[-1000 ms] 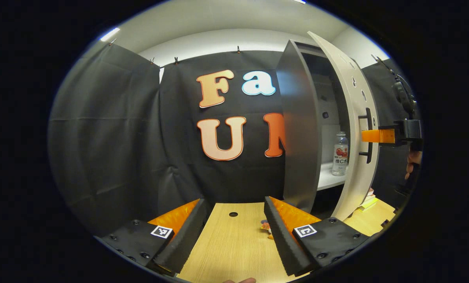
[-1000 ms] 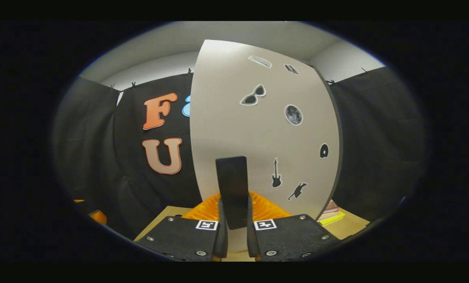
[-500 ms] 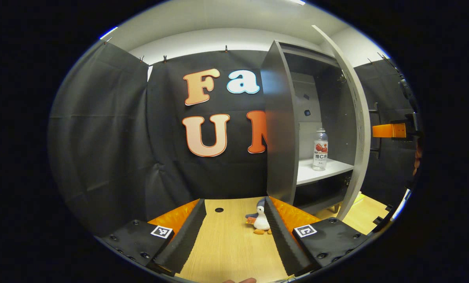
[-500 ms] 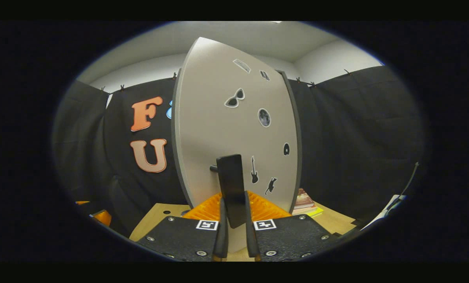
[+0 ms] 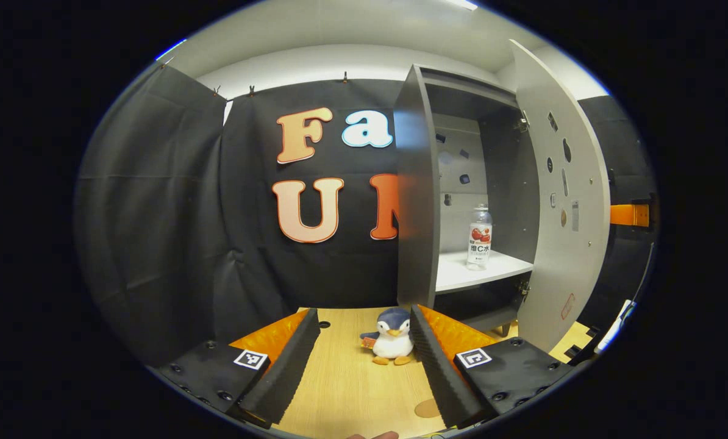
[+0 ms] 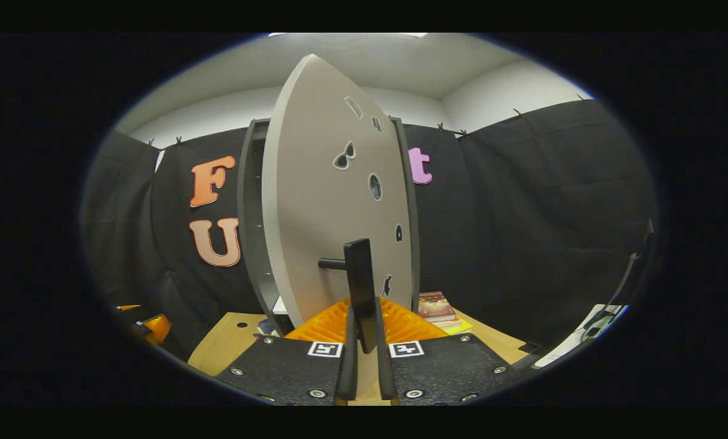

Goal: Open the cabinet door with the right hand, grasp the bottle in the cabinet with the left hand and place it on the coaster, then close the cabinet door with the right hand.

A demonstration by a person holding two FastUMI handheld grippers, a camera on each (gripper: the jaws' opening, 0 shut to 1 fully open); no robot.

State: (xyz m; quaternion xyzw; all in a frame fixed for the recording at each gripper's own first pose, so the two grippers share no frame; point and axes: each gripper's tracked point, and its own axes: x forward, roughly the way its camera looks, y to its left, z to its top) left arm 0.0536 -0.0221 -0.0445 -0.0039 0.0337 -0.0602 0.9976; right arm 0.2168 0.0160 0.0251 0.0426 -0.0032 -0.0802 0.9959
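The grey cabinet (image 5: 416, 195) stands open, its door (image 5: 562, 201) swung out to the right. A clear bottle with a red label (image 5: 479, 238) stands upright on the white shelf (image 5: 455, 277) inside. My left gripper (image 5: 364, 314) is open and empty, low over the wooden table, well short of the bottle. A round brown coaster (image 5: 428, 408) lies on the table beside its right finger. In the right gripper view my right gripper (image 6: 364, 311) is shut on the door's black handle (image 6: 360, 274). Its orange body (image 5: 629, 214) shows past the door's edge.
A stuffed penguin (image 5: 391, 335) sits on the table (image 5: 352, 378) between my left fingers and the cabinet. A stack of books (image 6: 438, 306) lies right of the door. Black cloth walls close in the booth all round.
The door has swung wider open with my right gripper on its handle. The bottle now stands fully exposed, and the penguin and coaster have come into the left gripper view.
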